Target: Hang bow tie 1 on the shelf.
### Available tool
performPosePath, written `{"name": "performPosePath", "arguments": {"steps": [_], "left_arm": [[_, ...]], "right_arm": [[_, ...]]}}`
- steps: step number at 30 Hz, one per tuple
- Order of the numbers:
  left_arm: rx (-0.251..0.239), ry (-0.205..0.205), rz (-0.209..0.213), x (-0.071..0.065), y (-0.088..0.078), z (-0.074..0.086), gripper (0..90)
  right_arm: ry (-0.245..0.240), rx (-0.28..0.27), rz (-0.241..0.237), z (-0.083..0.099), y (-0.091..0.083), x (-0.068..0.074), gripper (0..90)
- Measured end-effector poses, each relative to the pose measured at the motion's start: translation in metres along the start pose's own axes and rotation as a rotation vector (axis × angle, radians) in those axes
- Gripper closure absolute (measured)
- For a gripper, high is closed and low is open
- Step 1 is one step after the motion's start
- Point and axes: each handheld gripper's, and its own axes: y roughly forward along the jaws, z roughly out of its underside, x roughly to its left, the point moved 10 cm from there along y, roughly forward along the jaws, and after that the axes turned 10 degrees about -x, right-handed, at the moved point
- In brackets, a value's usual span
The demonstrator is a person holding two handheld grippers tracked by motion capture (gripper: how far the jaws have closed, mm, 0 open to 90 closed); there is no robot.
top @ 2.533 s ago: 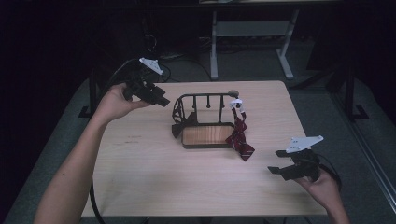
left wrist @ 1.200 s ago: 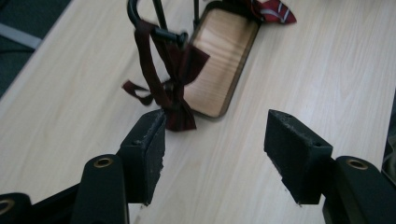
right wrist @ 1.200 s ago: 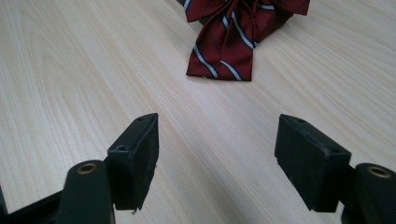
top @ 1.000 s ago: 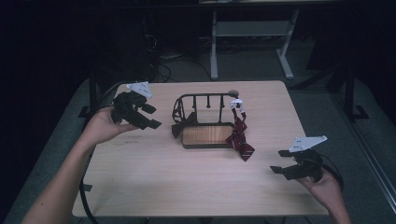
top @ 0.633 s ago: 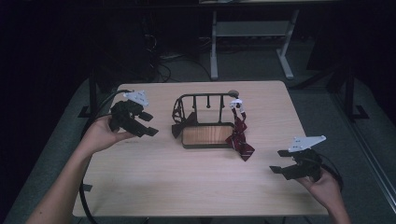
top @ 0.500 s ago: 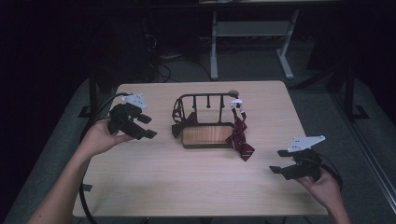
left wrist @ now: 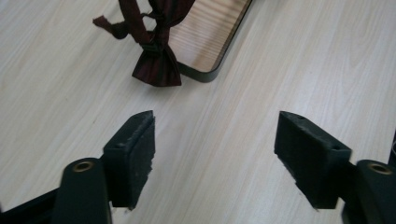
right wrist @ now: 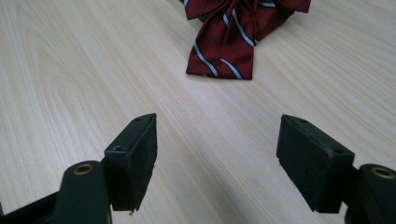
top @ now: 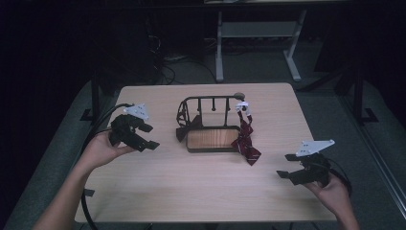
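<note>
A black wire rack with a wooden base [top: 210, 139] stands mid-table. A dark maroon bow tie [top: 186, 127] [left wrist: 156, 65] hangs at its left end and reaches the table. A red striped tie [top: 247, 143] [right wrist: 233, 32] hangs from a white clip at its right end, its tip lying on the table. My left gripper [top: 146, 137] [left wrist: 215, 156] hovers left of the rack, open, with nothing between its jaws. My right gripper [top: 286, 166] [right wrist: 217, 158] is open and holds nothing near the table's front right, pointed at the striped tie.
The light wooden table [top: 201, 191] has bare room in front of the rack. Black cables [top: 95, 129] trail off the left edge. Beyond the far edge stand a white desk frame [top: 258, 33] and a dark floor.
My left gripper has come down and toward the person, from the far left corner to the table's left middle. The right gripper has barely moved. Both ties hang as before.
</note>
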Motion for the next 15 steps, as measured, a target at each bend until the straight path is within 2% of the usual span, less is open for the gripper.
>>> {"name": "performPosePath", "arguments": {"steps": [3,15], "left_arm": [[-0.018,0.001,-0.003,-0.001,0.001,0.001,26.6],[-0.016,-0.013,0.003,-0.006,0.010,0.019,25.6]], "right_arm": [[-0.005,0.001,0.000,0.000,0.000,-0.001,28.4],[-0.001,0.005,-0.001,0.002,0.000,-0.001,28.4]]}}
